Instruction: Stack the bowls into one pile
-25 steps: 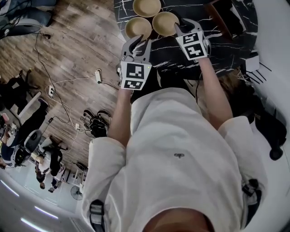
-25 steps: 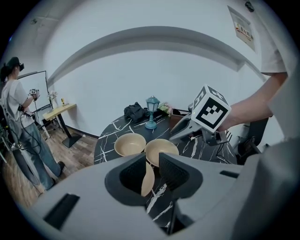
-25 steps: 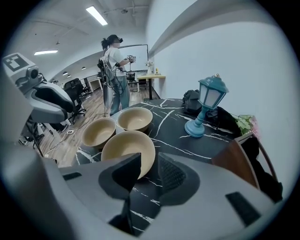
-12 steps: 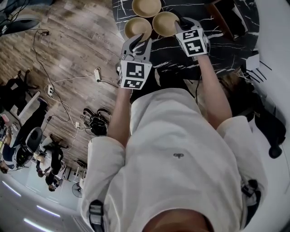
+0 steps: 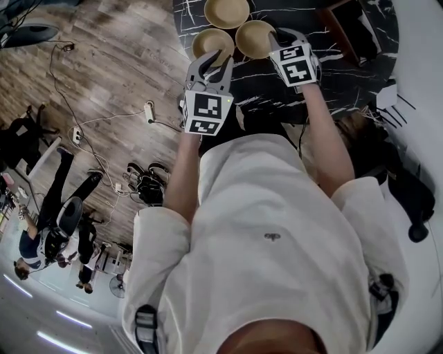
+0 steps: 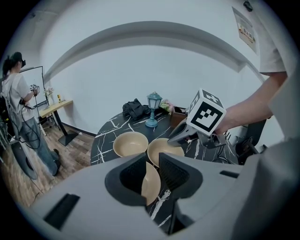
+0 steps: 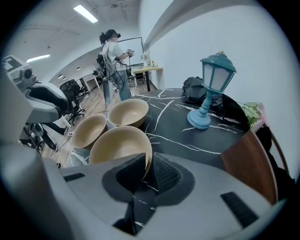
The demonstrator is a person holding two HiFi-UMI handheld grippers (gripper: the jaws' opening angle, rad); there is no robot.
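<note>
Three tan bowls stand close together on the black marble table [image 5: 332, 62]: a far one [image 5: 226, 11], a left one [image 5: 212, 41] and a right one [image 5: 255, 38]. My right gripper [image 7: 149, 172] points down at the right bowl [image 7: 119, 143]. Its jaws are closing with the bowl's near rim between them, and a thin gap still shows at the outer pad. My left gripper [image 6: 152, 176] hangs open over the left bowl [image 6: 150, 185], whose rim shows between its wide jaws. From the left gripper view, the right gripper [image 6: 185, 136] sits at the right bowl [image 6: 161, 149].
A blue lantern lamp [image 7: 209, 89] and a black bag [image 6: 136, 108] stand at the table's far side, with a brown wooden box [image 7: 248, 164] to the right. A wooden floor with cables [image 5: 104, 110] lies left of the table. A person stands far back [image 7: 115, 51].
The right gripper's jaws have drawn closer together around the right bowl's rim. Both hands have stayed nearly in place, and the bowls have not moved.
</note>
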